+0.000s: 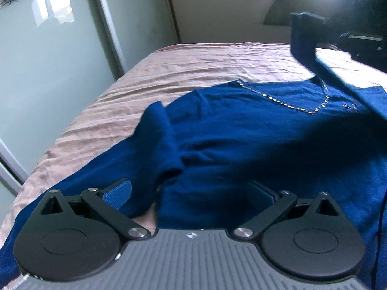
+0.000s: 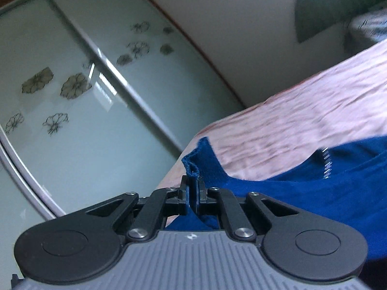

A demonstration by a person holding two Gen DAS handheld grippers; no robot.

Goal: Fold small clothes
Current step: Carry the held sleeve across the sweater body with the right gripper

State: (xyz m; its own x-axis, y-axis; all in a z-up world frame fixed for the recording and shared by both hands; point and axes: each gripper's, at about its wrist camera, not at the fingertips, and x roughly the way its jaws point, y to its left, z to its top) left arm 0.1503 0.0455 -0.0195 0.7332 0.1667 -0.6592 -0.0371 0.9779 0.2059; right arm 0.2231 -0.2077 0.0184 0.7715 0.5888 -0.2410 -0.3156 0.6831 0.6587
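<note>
A dark blue top (image 1: pixel 241 130) with a studded V-neck lies spread on a pink bed sheet (image 1: pixel 193 65). My left gripper (image 1: pixel 191 193) is open and empty, low over the top's near part, beside a folded-in sleeve (image 1: pixel 162 135). My right gripper (image 2: pixel 192 188) is shut on the cuff of the other sleeve (image 2: pixel 200 157) and holds it lifted above the bed. In the left wrist view that raised sleeve (image 1: pixel 304 38) hangs from the right gripper at the upper right. The blue top (image 2: pixel 314 193) also shows in the right wrist view.
The bed's left edge runs along glossy pale green wardrobe doors (image 1: pixel 48 60) with flower prints (image 2: pixel 72 87). A cream wall (image 1: pixel 229 7) stands behind the bed. A dark curved headboard piece (image 1: pixel 280 12) is at the far right.
</note>
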